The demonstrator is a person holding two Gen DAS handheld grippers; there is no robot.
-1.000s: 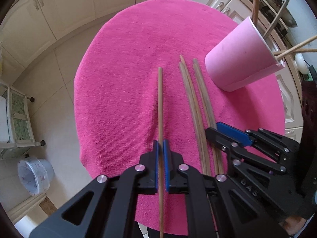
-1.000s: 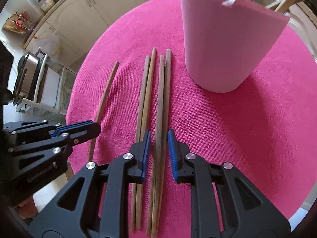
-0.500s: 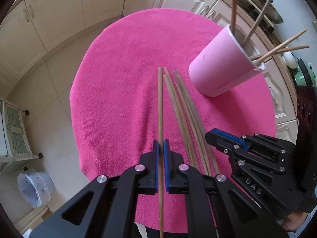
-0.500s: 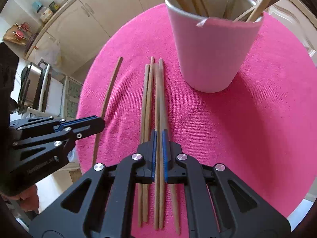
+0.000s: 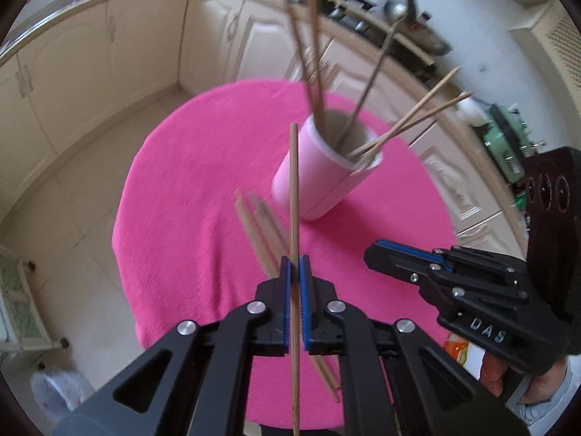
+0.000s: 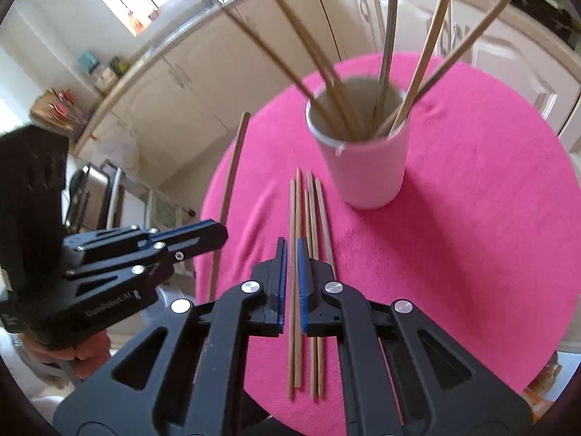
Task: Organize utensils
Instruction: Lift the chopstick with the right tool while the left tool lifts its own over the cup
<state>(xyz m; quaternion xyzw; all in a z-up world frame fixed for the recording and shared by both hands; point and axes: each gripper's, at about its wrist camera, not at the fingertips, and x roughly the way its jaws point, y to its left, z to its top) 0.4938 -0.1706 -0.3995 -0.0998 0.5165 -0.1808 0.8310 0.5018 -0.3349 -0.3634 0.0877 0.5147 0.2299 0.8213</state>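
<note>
Left wrist view: left tongs (image 5: 295, 272) clamped on one thin wooden chopstick (image 5: 294, 196), lifted above round pink-clothed desk (image 5: 189, 189). Right tongs (image 6: 291, 254) gripping a wooden chopstick pair (image 6: 295, 218) near pale pink cup (image 6: 366, 167) of chopsticks.

The loose chopsticks (image 5: 259, 230) on the pink cloth are smeared by blur in the left wrist view. Their near ends are hidden behind the left gripper (image 5: 295, 276). The cup's chopsticks (image 6: 390, 29) are cut off at the top edge.
</note>
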